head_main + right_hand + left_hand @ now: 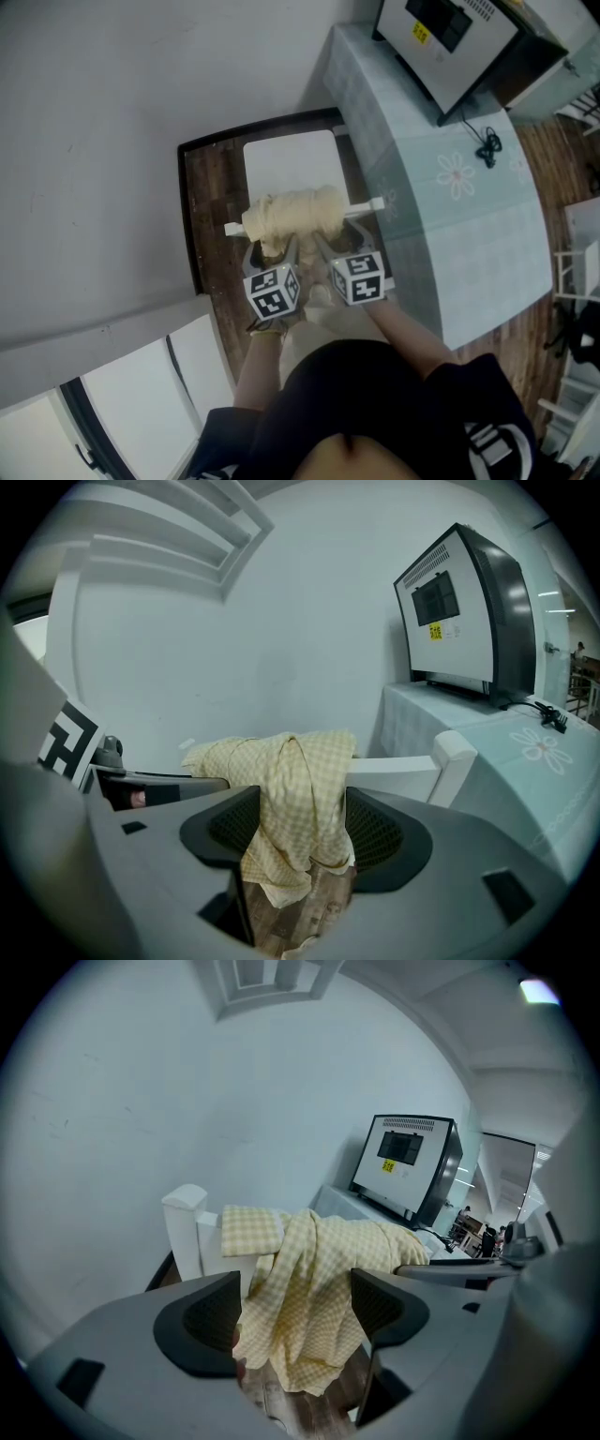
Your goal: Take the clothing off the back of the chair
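L gripper (295, 1314) & R gripper (300, 834): jaws spread, cloth between, unpinched. Yellow checked garment (292, 214), frame centre, over chair back (370, 203), looks light, floppy; grab bunched folds.

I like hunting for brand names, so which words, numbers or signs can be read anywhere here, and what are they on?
No text here can be read as words.
yellow sticker on the white machine: dark print, too small to read.
white print on the person's black shirt: cut off at the edge, unreadable.
left marker cube and right marker cube: black-and-white square patterns, no letters.
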